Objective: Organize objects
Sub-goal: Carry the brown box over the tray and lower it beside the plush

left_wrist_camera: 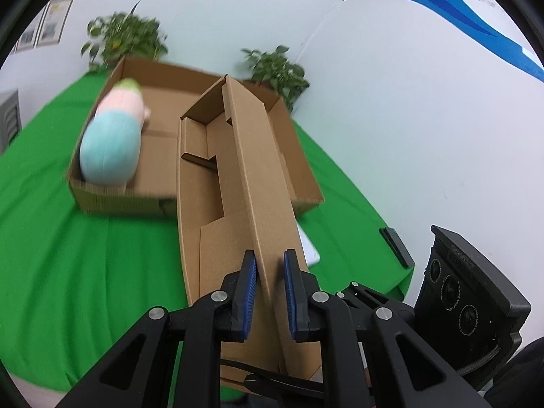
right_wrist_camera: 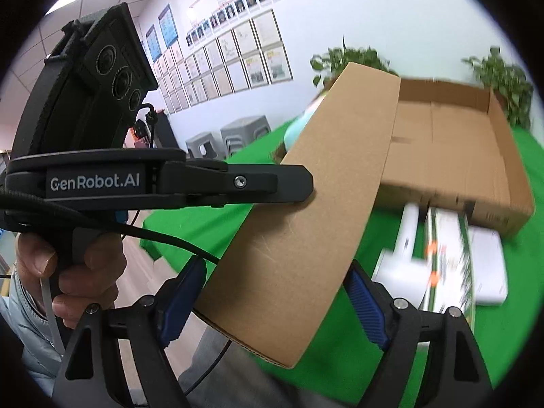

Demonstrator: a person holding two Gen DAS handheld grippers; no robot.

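Note:
A long narrow cardboard box [left_wrist_camera: 217,183] is held up above the green table, open side to the left; it also shows in the right wrist view [right_wrist_camera: 306,224]. My left gripper [left_wrist_camera: 269,292] straddles the box's near wall with a small gap at each blue pad; it also shows in the right wrist view [right_wrist_camera: 306,187] against the box's side. My right gripper [right_wrist_camera: 275,302] is wide open around the box's near end, without squeezing it. A large open cardboard tray [left_wrist_camera: 299,170] behind holds a pastel plush toy [left_wrist_camera: 114,136].
White and green packages [right_wrist_camera: 448,258] lie on the green tablecloth [left_wrist_camera: 85,255] before the tray [right_wrist_camera: 503,176]. A black device [left_wrist_camera: 396,246] sits at the table's right edge. Potted plants [left_wrist_camera: 275,68] stand by the wall. Grey stools [right_wrist_camera: 238,136] stand beyond the table.

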